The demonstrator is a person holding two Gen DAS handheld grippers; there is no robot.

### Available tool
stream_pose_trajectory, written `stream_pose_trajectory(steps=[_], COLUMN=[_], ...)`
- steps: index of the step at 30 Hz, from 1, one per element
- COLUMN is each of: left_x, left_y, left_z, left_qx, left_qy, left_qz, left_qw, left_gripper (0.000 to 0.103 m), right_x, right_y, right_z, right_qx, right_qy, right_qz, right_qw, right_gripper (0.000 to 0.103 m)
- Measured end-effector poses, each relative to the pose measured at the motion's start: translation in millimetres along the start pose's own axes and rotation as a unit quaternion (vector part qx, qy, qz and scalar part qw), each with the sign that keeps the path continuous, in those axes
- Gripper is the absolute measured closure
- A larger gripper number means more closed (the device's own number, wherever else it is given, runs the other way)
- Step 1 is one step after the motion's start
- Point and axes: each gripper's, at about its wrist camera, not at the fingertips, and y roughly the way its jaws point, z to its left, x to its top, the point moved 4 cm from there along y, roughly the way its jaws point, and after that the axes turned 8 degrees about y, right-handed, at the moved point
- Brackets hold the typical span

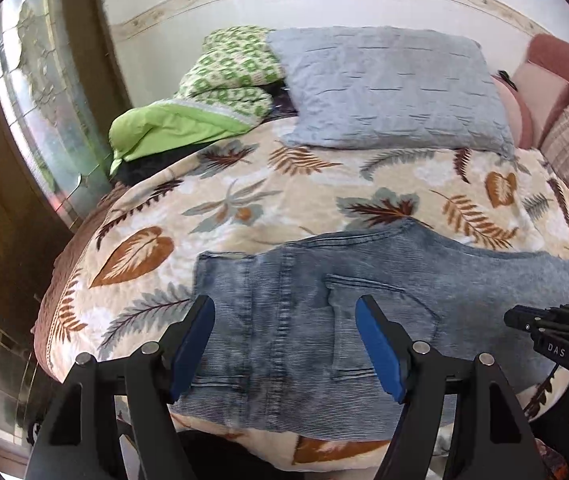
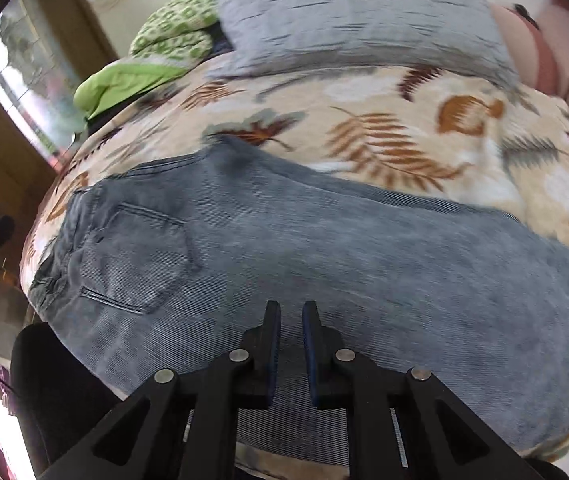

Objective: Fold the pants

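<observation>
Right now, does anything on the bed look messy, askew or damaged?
Nothing stands out. The faded blue denim pants lie folded and fairly flat on the leaf-patterned cream blanket, with no gripper holding them. The green bedding is just bundled beside the grey pillow.

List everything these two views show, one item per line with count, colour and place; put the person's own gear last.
jeans: one pair, faded blue-grey, laid flat across the near edge of the bed, back pocket up
bedspread: one, cream with brown and grey leaves, covering the bed
pillow: one, pale blue-grey, at the far end of the bed
quilt: one, green and white patterned, bunched left of the pillow
window: one, bright, far left
left gripper: one, black with blue pads, fingers apart above the jeans, nothing between them
right gripper: one, black, fingers close together over the jeans, holding nothing
</observation>
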Motion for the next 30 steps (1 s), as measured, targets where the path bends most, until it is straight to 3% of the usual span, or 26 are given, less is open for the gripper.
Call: stream_pose_trajectory(steps=[10, 12, 16, 20, 21, 26, 30], left_x=[-19.7, -24.5, -44.7, -71.8, -74.3, -60.4, -51.3], left_y=[20.3, 28.8, 62.7, 100.9, 102.5, 86.0, 83.8], left_z=[58.1, 61.3, 56.8, 43.3, 43.6, 42.2, 11.9], left_qx=[0.026, 0.023, 0.008, -0.012, -0.014, -0.009, -0.015], left_qy=[-0.055, -0.058, -0.059, -0.054, -0.062, -0.066, -0.024], left_qz=[0.022, 0.036, 0.119, 0.232, 0.239, 0.207, 0.198], left_qw=[0.9979, 0.9974, 0.991, 0.971, 0.9691, 0.9761, 0.9799], left_gripper=[0.029, 0.021, 0.018, 0.018, 0.018, 0.018, 0.017], right_x=[7.9, 4.8, -9.7, -18.6, -18.7, -11.1, -15.5], right_y=[34.9, 42.9, 67.7, 65.6, 61.2, 31.4, 20.2], right_z=[91.1, 107.0, 119.0, 118.3, 114.9, 81.7, 36.9], right_qx=[0.025, 0.027, 0.015, 0.012, 0.01, 0.007, -0.037], right_qy=[-0.084, -0.101, -0.121, -0.149, -0.146, -0.107, -0.084], right_qz=[0.024, 0.03, 0.06, 0.042, 0.044, 0.014, 0.003], right_qw=[0.996, 0.994, 0.991, 0.988, 0.988, 0.994, 0.996], right_gripper=[0.09, 0.09, 0.089, 0.089, 0.089, 0.089, 0.089])
